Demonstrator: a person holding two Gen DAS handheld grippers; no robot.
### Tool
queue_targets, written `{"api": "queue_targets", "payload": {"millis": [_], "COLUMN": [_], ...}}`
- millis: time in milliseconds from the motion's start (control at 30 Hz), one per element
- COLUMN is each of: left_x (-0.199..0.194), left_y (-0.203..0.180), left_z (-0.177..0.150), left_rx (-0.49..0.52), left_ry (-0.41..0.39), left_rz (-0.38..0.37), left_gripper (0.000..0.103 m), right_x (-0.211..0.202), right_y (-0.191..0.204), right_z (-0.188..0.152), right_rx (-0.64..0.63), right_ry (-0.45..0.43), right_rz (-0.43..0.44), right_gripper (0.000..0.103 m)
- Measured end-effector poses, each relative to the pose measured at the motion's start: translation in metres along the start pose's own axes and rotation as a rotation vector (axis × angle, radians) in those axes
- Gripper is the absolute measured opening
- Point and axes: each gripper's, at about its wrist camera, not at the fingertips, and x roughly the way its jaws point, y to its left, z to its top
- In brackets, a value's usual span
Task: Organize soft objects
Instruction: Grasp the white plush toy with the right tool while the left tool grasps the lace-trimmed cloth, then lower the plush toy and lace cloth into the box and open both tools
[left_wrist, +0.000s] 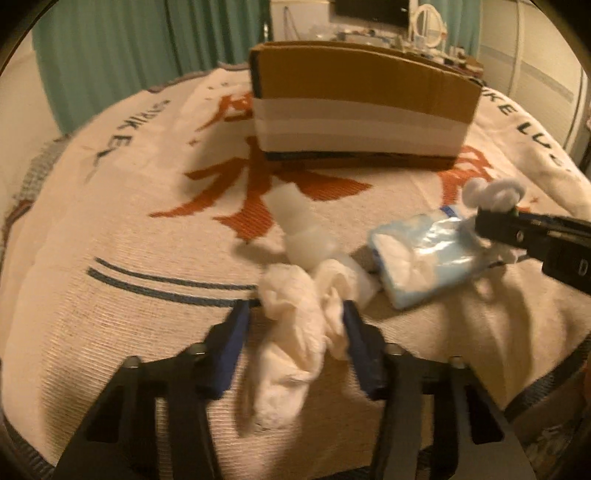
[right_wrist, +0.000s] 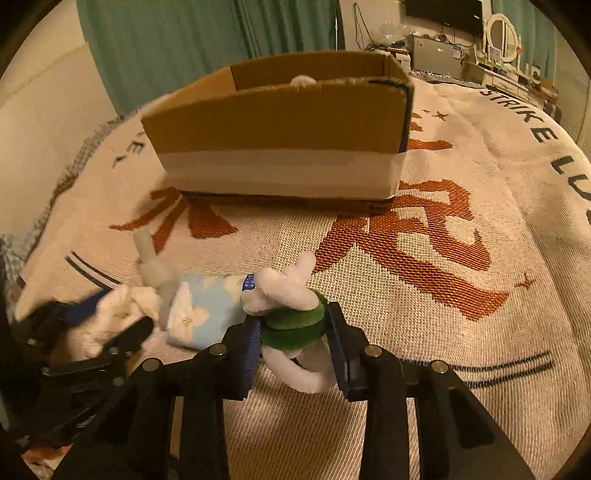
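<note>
Motion blur is smearing the white plush (left_wrist: 299, 225) in the left wrist view, so its shape is staying unclear. The cardboard box (right_wrist: 280, 122) is hiding nearly all of a pale lump (right_wrist: 303, 80), possibly another toy. Both views are cropping the woven blanket (right_wrist: 443, 332) at their edges.

One cardboard box (right_wrist: 280, 147), one tissue pack (left_wrist: 417, 258), two plush toys (right_wrist: 291, 295) (one blurred) (left_wrist: 299, 229)

A crumpled white cloth (left_wrist: 295, 332) lies on the bed beside a light-blue tissue pack (left_wrist: 417, 262). A white-and-green plush toy (right_wrist: 291, 314) is held upright. An open cardboard box (right_wrist: 280, 136) stands behind.
</note>
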Motion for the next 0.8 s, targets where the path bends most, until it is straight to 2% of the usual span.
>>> {"api": "queue_targets", "payload": {"millis": [33,200,300,367,467,667,800], "left_x": [0.000,-0.012,-0.022,-0.027,-0.039,-0.080,-0.109], "left_y": [0.000,-0.002,-0.006,-0.006,-0.007,-0.011,-0.017], "left_z": [0.000,-0.003,-0.005,-0.004,0.001,0.025,0.060], "left_rx": [-0.010,-0.031,-0.033,-0.026,-0.019,0.006,0.053], "left_ry": [0.002,-0.009,-0.026,-0.038,-0.068,-0.181,-0.287], "left_rz": [-0.023,-0.062,-0.074,-0.073,-0.070,-0.087,-0.094], "left_gripper": [0.035,0.031,0.030,0.025,0.025,0.025,0.025], "right_x": [-0.005,-0.030,-0.041,-0.049,-0.061,-0.087,-0.105], "right_y": [0.000,-0.005,-0.005,-0.006,-0.008,-0.007,-0.004], "right_z": [0.000,0.000,-0.003,-0.005,-0.008,0.001,0.026], "right_rx": [-0.003,0.015,0.018,0.017,0.018,0.006,-0.025], "right_ry": [-0.011,-0.060,-0.079,-0.090,-0.110,-0.165,-0.223], "right_rz": [-0.011,-0.023,-0.026,-0.026,-0.031,-0.021,-0.013], "right_gripper": [0.033,0.033,0.033,0.033,0.033,0.033,0.033]}}
